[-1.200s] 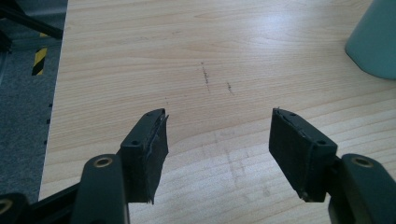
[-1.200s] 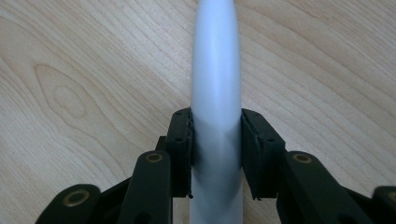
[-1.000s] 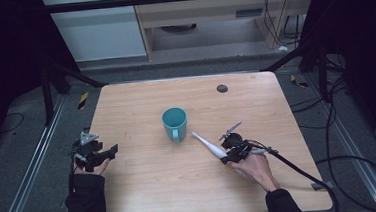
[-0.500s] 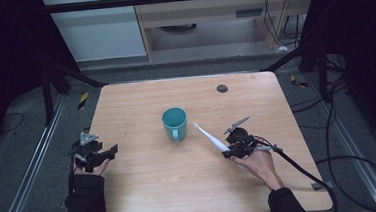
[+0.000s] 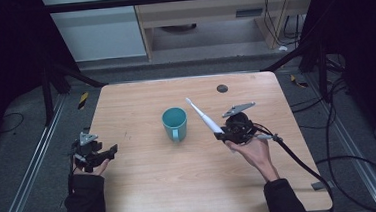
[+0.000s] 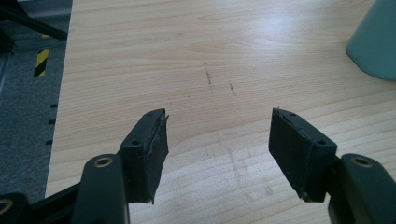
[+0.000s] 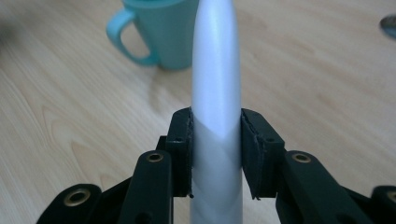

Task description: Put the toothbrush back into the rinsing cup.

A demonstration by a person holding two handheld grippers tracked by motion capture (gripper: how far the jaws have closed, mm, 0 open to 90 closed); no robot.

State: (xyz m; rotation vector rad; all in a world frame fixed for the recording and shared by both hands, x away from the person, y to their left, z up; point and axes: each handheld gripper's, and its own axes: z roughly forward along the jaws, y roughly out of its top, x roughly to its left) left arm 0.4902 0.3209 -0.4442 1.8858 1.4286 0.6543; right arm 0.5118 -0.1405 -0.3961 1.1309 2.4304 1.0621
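Right tool (image 5: 223,135) grips the white toothbrush (image 5: 203,117) aloft beside the teal mug (image 5: 174,123), likely needing a tip-down drop inside; left tool (image 5: 110,151) gapes idle at the tabletop's left edge

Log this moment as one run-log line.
right gripper: shut on toothbrush, beside mug | left gripper: open, idle | table

A light wooden worktop (image 5: 146,189) carries a teal mug (image 5: 174,123) near its middle and a small dark disc (image 5: 222,88) near the far edge.
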